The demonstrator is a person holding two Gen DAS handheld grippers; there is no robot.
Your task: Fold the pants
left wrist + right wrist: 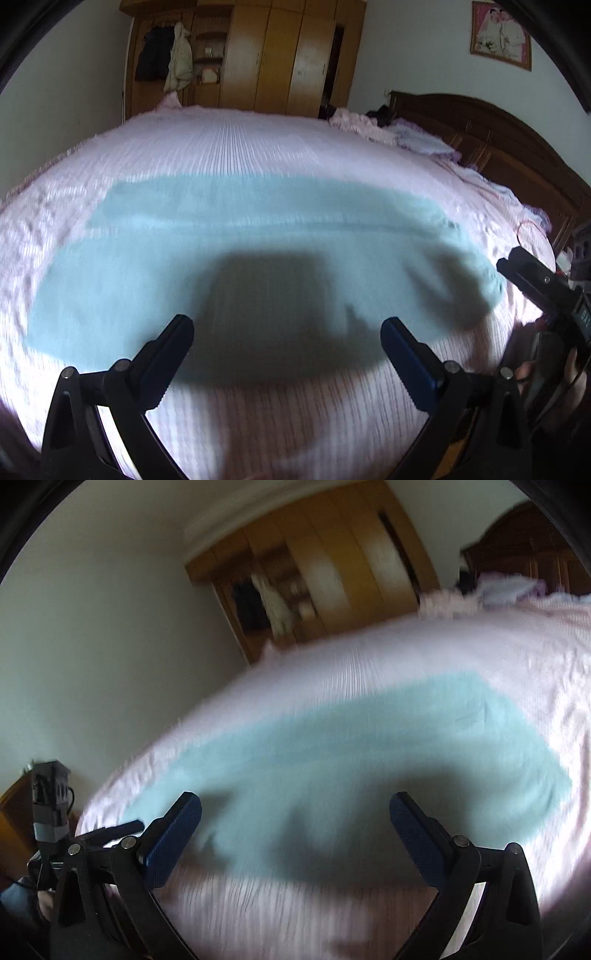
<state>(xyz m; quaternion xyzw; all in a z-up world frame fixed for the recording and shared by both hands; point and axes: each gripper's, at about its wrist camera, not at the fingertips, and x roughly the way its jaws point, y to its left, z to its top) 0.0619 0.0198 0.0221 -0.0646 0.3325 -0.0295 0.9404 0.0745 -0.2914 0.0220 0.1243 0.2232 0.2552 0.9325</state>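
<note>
Light blue pants (229, 243) lie flat across the pink bedspread (240, 144), both legs side by side and stretched left to right. My left gripper (286, 326) is open and empty, above the pants' near edge. My right gripper (295, 805) is open and empty too, above the near part of the pants (369, 746). The right gripper also shows in the left wrist view (532, 280), beside the right end of the pants. The left gripper shows at the left edge of the right wrist view (122, 829). Both views are blurred.
A wooden wardrobe (280, 55) stands beyond the far side of the bed, with coats (166, 55) hanging on it. A dark wooden headboard (498, 140) is at the right, with crumpled pink and white bedding (391, 131) in front of it. A framed photo (502, 35) hangs on the wall.
</note>
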